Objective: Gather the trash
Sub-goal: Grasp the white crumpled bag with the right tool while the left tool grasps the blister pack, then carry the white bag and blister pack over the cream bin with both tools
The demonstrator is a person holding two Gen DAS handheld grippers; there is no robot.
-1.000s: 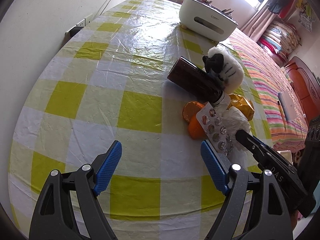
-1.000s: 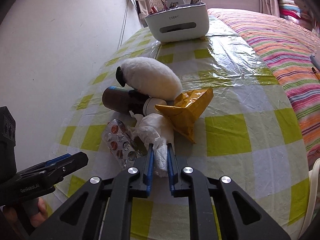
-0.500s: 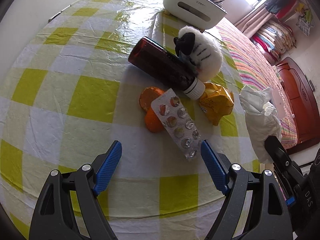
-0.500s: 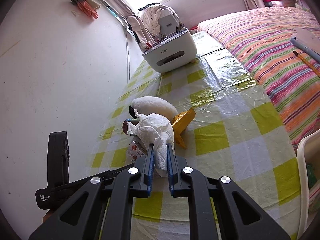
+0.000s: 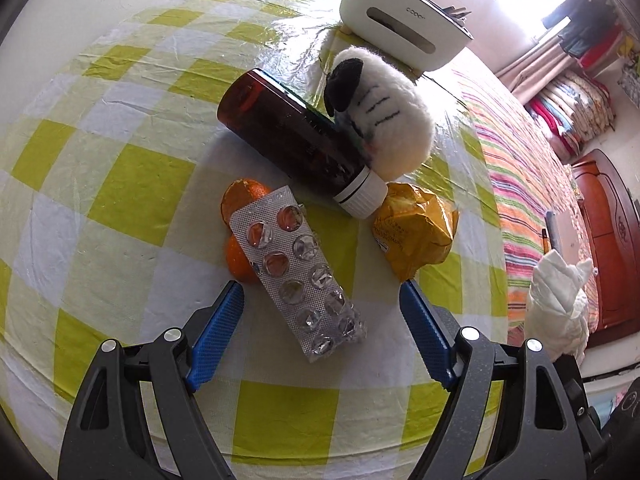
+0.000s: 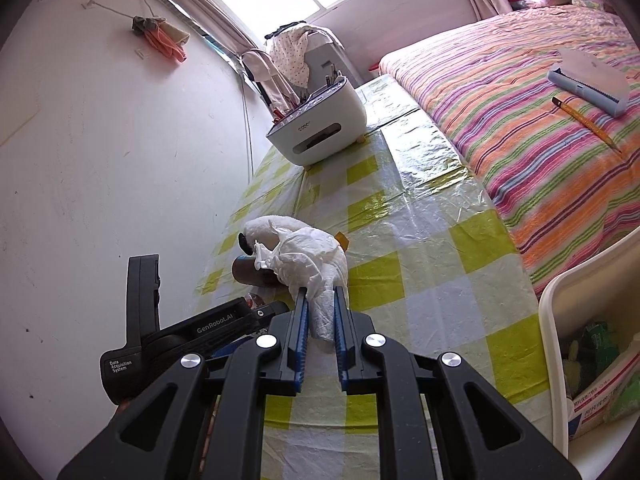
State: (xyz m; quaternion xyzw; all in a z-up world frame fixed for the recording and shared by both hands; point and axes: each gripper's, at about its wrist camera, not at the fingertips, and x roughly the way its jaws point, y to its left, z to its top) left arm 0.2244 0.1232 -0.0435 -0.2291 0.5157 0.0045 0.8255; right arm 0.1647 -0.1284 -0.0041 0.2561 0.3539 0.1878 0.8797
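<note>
Left wrist view. Left gripper spread wide and narrowing a little, straddling the near end of the spent blister pack without touching it: probably lined up for the next pick. Pack lying propped on orange peel at 11 o'clock of it. Brown bottle on its side at 12, white cap toward the crumpled yellow wrapper at 2. Woolly toy sheep leaning against the bottle. Crumpled tissue at 3 o'clock, lifted clear of the table.

Right wrist view. Right gripper pinched tight on the tissue, which bunches out above the pads; raised, presumably for carrying to the white bin at 4 o'clock, already holding packaging.

Glossy yellow-and-white checked tablecloth, wrinkled, against a white wall. White organiser at the far end. Striped bed alongside, window beyond.
</note>
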